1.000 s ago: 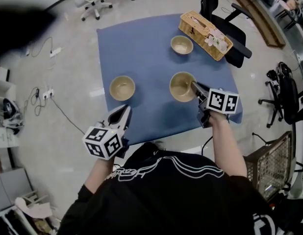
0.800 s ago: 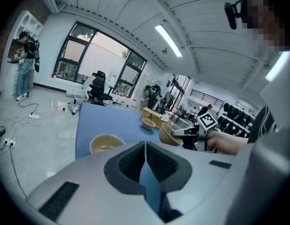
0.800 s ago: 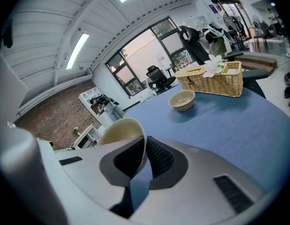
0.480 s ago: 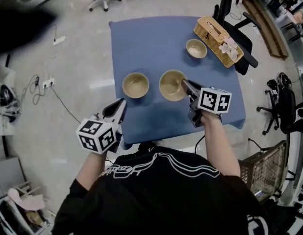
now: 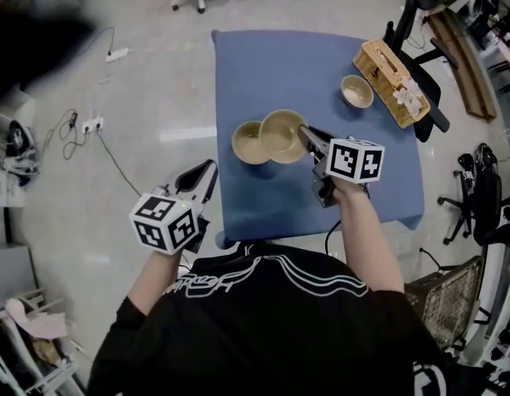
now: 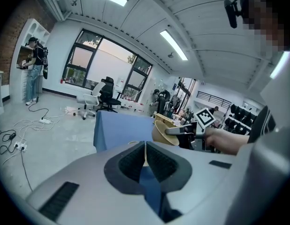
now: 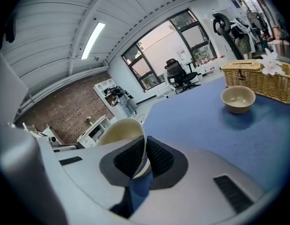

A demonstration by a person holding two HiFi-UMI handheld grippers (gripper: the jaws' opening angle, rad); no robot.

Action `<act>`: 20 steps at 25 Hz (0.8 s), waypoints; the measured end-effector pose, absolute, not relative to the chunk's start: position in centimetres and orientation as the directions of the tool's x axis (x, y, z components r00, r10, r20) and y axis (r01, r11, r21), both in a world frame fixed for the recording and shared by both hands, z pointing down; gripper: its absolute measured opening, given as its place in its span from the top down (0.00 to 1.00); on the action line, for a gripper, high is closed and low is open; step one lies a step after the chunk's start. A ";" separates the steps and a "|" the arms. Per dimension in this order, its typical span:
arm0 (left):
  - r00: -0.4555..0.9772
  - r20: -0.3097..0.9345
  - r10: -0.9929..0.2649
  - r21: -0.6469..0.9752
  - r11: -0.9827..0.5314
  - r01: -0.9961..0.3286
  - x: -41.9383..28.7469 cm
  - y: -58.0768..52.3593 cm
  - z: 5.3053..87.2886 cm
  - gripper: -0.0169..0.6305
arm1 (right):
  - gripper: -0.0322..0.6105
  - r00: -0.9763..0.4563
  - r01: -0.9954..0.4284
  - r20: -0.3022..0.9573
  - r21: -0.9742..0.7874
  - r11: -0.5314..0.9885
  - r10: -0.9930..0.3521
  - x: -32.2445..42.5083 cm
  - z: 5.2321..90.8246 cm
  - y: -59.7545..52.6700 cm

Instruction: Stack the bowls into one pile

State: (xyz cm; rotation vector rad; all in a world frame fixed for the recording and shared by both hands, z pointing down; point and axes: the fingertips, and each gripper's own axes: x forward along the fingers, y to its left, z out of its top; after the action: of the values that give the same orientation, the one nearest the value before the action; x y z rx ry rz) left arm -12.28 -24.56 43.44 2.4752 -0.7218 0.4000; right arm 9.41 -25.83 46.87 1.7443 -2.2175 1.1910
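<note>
Hanging by its rim in the clamped jaws of the right gripper, one bowl is held partly over a second bowl on the cloth. It is best centred, levelled and lowered before release. A third bowl is seen well apart by the basket. The left gripper is closed on nothing.

Head view: your held bowl is covering the right rim of the bowl beside it, so you are not seeing whether the two are touching. Your shoulders are hiding the near edge of the table. Right gripper view: the right gripper is masking the held bowl's lower wall. Left gripper view: a pale sliver is showing between the left gripper's pads, too thin to identify.
</note>
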 end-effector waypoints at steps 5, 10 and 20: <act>0.810 0.417 -0.412 0.410 -0.711 -0.572 -13.5 -24.3 44.0 0.92 | 0.88 -0.386 -0.848 0.509 -0.524 0.080 -0.769 7.0 48.1 -27.2; 0.807 0.423 -0.412 0.425 -0.696 -0.578 -14.5 -24.7 44.8 0.92 | 0.88 -0.402 -0.838 0.532 -0.541 0.066 -0.746 5.6 50.0 -28.2; 0.798 0.438 -0.414 0.436 -0.678 -0.591 -15.7 -25.3 45.9 0.92 | 0.88 -0.387 -0.869 0.581 -0.490 0.072 -0.716 3.9 52.9 -29.1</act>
State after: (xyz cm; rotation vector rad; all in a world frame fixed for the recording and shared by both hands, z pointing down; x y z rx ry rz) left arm -15.72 -25.28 45.92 2.4105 -0.7427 0.4103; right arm 3.87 -29.05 52.93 1.6185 -2.1545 1.2094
